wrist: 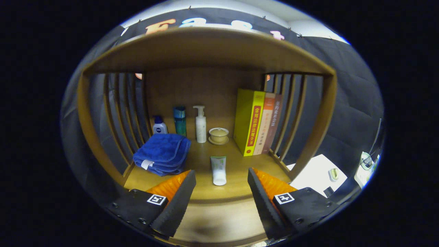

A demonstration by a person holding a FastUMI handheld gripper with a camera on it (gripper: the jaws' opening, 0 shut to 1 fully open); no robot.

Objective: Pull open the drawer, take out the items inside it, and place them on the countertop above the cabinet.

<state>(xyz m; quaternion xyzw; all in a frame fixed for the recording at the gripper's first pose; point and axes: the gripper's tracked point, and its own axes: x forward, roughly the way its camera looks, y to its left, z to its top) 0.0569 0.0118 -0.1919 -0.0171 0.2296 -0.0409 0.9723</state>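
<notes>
Just ahead of the spread fingers, a white tube (218, 170) with a pale green band lies flat near the front edge of the countertop (236, 164), cap end toward the gripper (221, 197), in line with the gap between the fingers but beyond their tips. The gripper holds nothing; its jaws stand wide apart, black ridged pads facing inward with orange backing behind. Left of the tube, a folded blue towel (163, 154) sits by the countertop's left edge. Along the back edge stand a small white and blue bottle (159, 125), a teal bottle (179, 120), a white pump bottle (200, 124) and a tan lidded cup on a saucer (218, 135). Three upright books (258, 121), yellow, orange and brown, fill the back right corner against the wooden slats (289, 113).
</notes>
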